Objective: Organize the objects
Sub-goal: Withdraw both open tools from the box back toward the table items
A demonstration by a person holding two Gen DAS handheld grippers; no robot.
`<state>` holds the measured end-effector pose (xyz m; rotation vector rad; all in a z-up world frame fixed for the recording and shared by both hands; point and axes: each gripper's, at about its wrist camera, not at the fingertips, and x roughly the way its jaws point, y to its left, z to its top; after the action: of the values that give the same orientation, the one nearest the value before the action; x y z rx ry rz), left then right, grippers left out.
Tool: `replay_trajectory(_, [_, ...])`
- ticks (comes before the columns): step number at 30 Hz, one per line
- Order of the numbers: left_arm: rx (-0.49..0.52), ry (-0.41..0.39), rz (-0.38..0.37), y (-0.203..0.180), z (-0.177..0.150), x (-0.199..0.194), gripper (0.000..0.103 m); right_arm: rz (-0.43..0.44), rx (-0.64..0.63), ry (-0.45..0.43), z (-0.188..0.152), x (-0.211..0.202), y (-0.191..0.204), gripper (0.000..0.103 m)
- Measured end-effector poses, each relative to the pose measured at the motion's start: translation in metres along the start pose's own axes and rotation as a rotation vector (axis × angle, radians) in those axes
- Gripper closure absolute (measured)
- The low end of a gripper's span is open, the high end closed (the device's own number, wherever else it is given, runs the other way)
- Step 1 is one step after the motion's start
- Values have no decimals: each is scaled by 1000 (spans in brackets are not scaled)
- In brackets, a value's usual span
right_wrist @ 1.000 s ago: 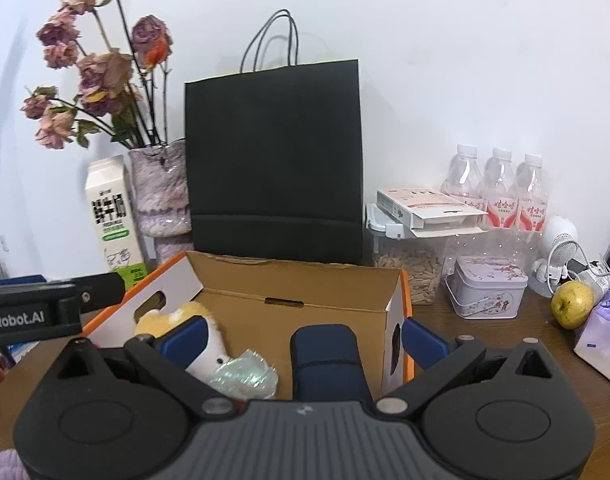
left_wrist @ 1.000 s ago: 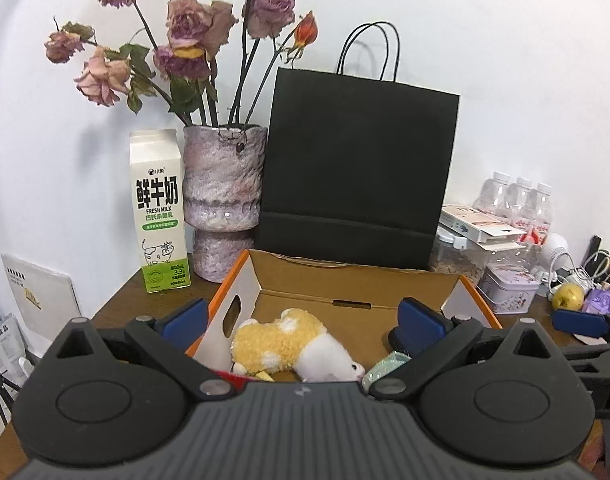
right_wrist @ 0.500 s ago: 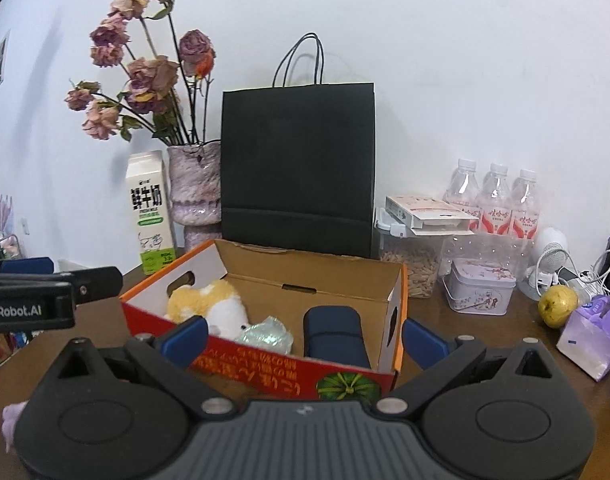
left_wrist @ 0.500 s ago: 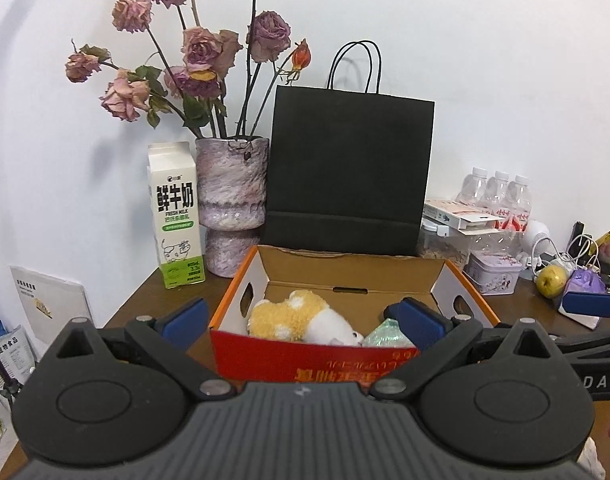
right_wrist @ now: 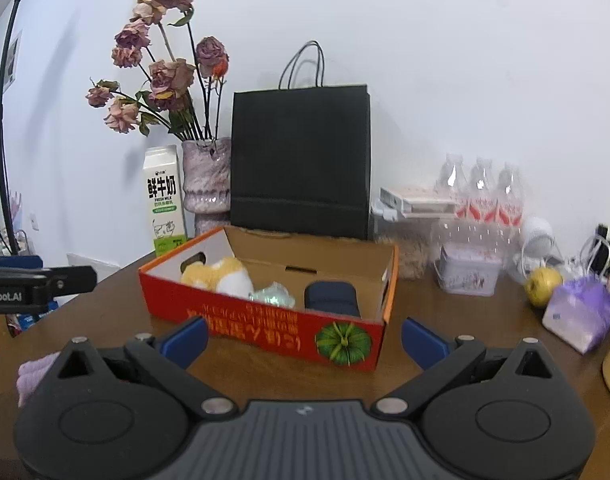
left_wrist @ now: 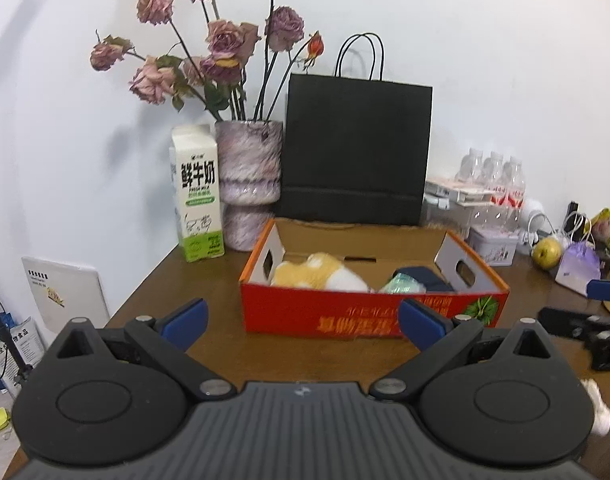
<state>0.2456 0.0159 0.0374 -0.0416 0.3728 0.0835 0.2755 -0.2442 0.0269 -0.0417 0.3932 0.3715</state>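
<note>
The left claw (left_wrist: 303,318) is spread wide with nothing between its blue fingers (left_wrist: 185,317), and it hangs over the brown counter (left_wrist: 209,292), just short of the red cardboard box (left_wrist: 369,314) ahead of it. The right claw (right_wrist: 304,334) is equally wide and empty, with the same box ahead and slightly to its left. In the box lie a yellow-and-white plush toy (right_wrist: 221,276), a crumpled pale green wrapper (right_wrist: 274,295) and a dark blue case (right_wrist: 332,298), left to right.

Only the right wrist view shows the green pumpkin print (right_wrist: 343,343) on the box's near right corner, a lilac cloth (right_wrist: 35,368) on the counter by the claw's left finger, and the left claw's arm at the far left edge. Only the left wrist view shows the white card (left_wrist: 65,294) leaning against the wall beyond the counter's left edge, and the floor below it.

Beyond the box, against the white wall, stand a milk carton (left_wrist: 197,192), a mottled vase of dried roses (left_wrist: 249,168) and a black paper bag (left_wrist: 357,152). To the right of them are water bottles (right_wrist: 481,196), a small tin (right_wrist: 469,270), a yellow-green apple (right_wrist: 543,280) and a purple packet (right_wrist: 579,312).
</note>
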Motion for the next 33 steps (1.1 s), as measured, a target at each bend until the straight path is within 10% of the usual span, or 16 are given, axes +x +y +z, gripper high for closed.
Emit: replay_trajectory(33, [113, 168, 43, 57, -95, -61, 0, -32, -15, 134, -98, -77, -64, 0])
